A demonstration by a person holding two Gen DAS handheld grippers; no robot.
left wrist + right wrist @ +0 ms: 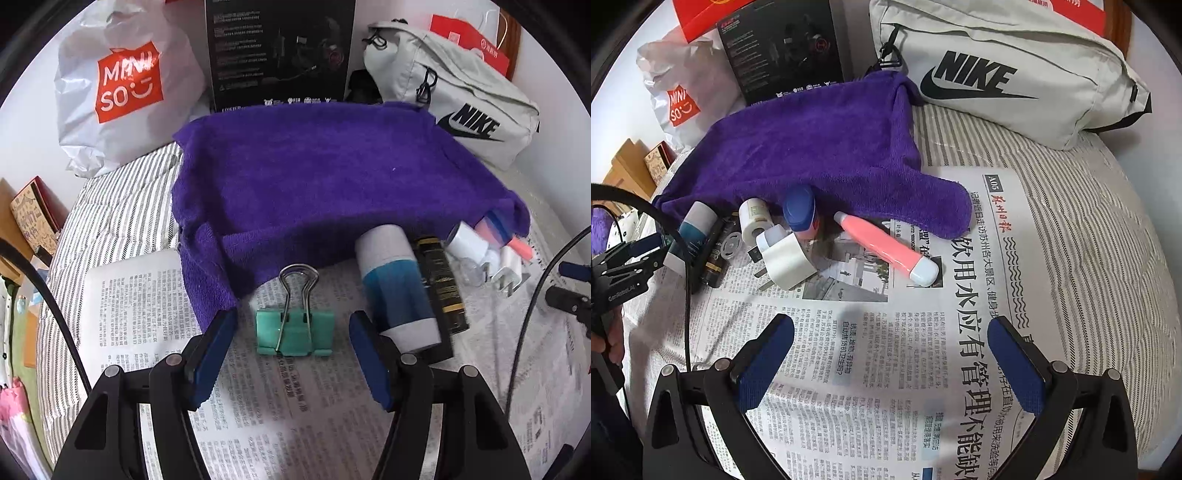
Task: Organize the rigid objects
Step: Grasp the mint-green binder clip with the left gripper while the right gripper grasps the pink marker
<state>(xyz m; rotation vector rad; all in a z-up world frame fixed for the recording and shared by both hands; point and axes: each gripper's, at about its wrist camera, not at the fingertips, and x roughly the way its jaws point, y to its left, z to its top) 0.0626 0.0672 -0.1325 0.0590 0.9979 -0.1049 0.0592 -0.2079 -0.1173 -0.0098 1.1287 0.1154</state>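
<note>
Clip (294,332) lies between left gripper (293,334) pads, untouched.

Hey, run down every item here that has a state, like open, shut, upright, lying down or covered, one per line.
Left gripper: open, straddling the clip, not pressing it.
Right gripper: open, nothing between its fingers.
Green metal binder clip: flat on newspaper, handles folded over.
Purple terry towel: spread out, covering the tops of the small items.
Blue-and-white cylindrical bottle: lying down, capped.
Pink tube with white cap: lying down, capped.
White plug adapter: tipped on its side.
Grey Nike bag: lying flat.
</note>
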